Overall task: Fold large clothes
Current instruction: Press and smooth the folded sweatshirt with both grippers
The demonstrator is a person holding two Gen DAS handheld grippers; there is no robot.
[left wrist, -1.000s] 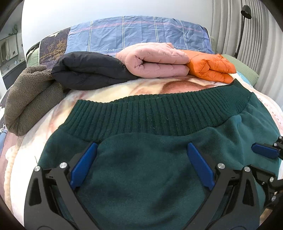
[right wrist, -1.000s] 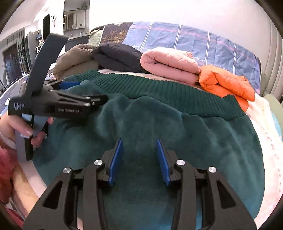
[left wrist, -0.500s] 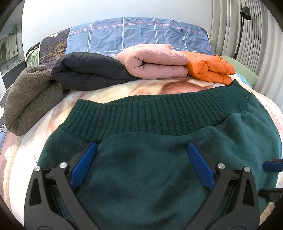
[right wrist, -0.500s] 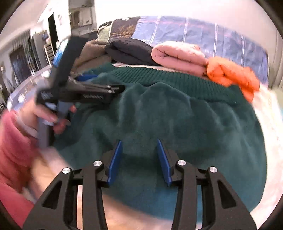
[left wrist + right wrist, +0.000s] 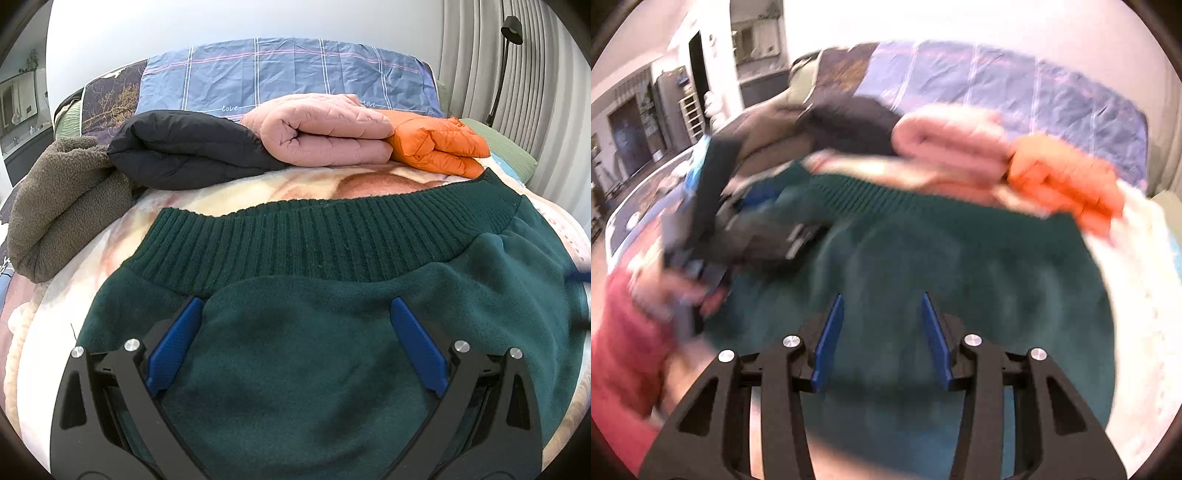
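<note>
Over the dark green fleece sweater (image 5: 314, 354) with its ribbed hem (image 5: 325, 240), my left gripper (image 5: 295, 339) spreads wide and my right gripper (image 5: 882, 339) part-open, both empty, so next I judge I must pinch an edge to fold.

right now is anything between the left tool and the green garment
Nothing visible. The left tool is open right over the green garment, only fleece showing between its pads. The folded black, pink and orange jackets lie farther back, apart from it.

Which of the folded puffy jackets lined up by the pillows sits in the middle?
The pink quilted jacket, between the black jacket and the orange one.
</note>
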